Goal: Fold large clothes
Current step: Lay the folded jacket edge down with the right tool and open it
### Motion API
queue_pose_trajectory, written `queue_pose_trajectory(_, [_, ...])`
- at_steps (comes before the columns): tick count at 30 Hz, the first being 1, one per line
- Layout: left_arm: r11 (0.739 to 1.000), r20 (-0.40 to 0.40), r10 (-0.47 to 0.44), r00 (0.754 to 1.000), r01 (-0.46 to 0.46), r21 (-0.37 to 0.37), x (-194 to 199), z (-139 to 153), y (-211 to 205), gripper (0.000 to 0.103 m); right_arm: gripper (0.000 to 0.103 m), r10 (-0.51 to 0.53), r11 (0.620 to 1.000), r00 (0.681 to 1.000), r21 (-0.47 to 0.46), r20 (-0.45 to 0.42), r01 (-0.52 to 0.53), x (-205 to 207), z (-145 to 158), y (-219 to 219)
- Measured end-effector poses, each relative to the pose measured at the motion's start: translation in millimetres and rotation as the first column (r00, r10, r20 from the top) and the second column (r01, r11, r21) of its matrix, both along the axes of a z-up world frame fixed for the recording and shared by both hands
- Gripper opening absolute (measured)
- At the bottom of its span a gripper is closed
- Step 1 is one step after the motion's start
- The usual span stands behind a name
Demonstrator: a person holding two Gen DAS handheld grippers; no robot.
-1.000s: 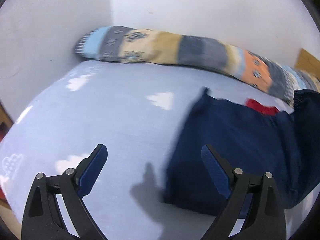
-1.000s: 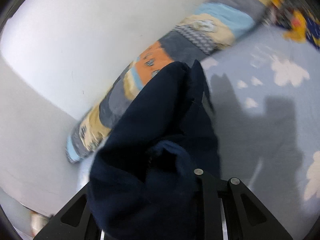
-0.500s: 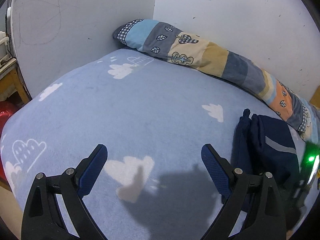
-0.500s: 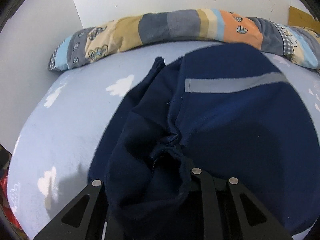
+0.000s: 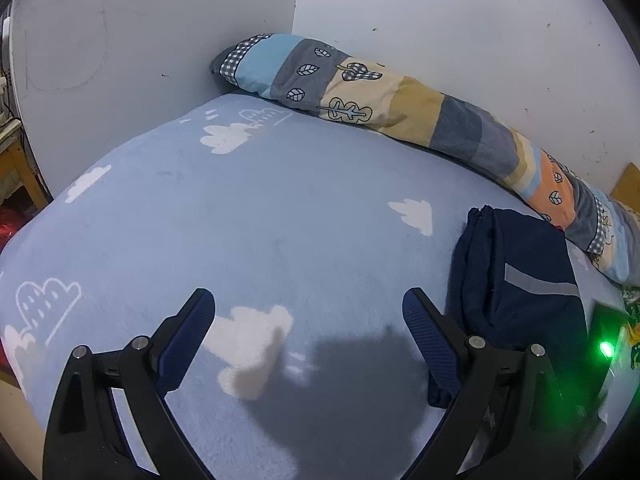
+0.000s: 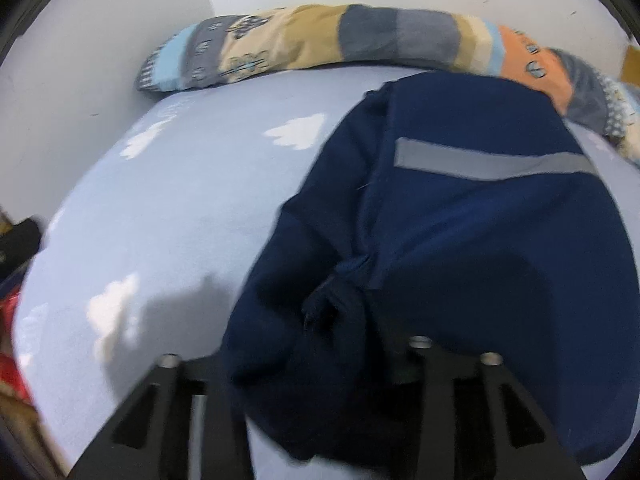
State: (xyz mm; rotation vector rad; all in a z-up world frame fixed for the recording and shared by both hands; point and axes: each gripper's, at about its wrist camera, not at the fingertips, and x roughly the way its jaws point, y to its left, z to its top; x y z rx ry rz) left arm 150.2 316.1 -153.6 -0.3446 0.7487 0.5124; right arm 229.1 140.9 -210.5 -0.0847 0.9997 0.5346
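Left wrist: one navy garment (image 5: 520,280), one patchwork bolster (image 5: 400,104), one bed (image 5: 240,220).

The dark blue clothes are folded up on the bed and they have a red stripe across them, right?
Not quite. The dark blue clothes do lie folded on the bed, but the stripe across them is grey, not red. The right wrist view shows it best.

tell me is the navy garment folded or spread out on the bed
Folded. The navy garment lies as a compact bundle of doubled layers on the cloud-print sheet, with its grey stripe on top. The near end is bunched over the right gripper.
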Motion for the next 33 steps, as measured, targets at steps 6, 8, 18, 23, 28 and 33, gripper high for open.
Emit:
queue_pose_trajectory(6, [0.999,0.009,-0.044,0.999,0.044,-0.004,3.7,2.5,-11.1,0.096,0.052,0.222,0.957,0.972,0.205,-0.077,-0.202,-41.0,32.1,-54.6])
queue_pose_trajectory(8, [0.998,0.009,-0.055,0.998,0.055,-0.008,5.9,3.1,-15.6,0.096,0.052,0.160,0.952,0.986,0.271,-0.047,-0.141,-37.1,50.4,-95.3])
queue_pose_trajectory(18, [0.974,0.047,-0.224,0.973,0.225,-0.010,20.4,17.9,-65.8,0.096,0.017,-0.130,0.978,0.991,0.166,0.033,0.123,4.6,51.7,-191.9])
queue_pose_trajectory(23, [0.932,0.038,-0.357,0.933,0.359,-0.045,31.3,18.9,-102.7,0.096,0.019,-0.038,0.999,0.999,0.028,-0.032,0.039,9.3,-23.0,-151.2])
queue_pose_trajectory(28, [0.911,-0.022,-0.410,0.912,0.408,-0.062,42.5,6.7,-121.3,0.096,0.019,-0.031,0.992,0.992,0.117,-0.120,0.045,24.1,-0.4,-159.9])
queue_pose_trajectory(33, [0.897,-0.012,-0.436,0.900,0.434,-0.081,47.5,5.8,-133.8,0.096,0.022,-0.068,0.988,0.997,0.143,0.042,0.062,71.2,68.7,-178.0])
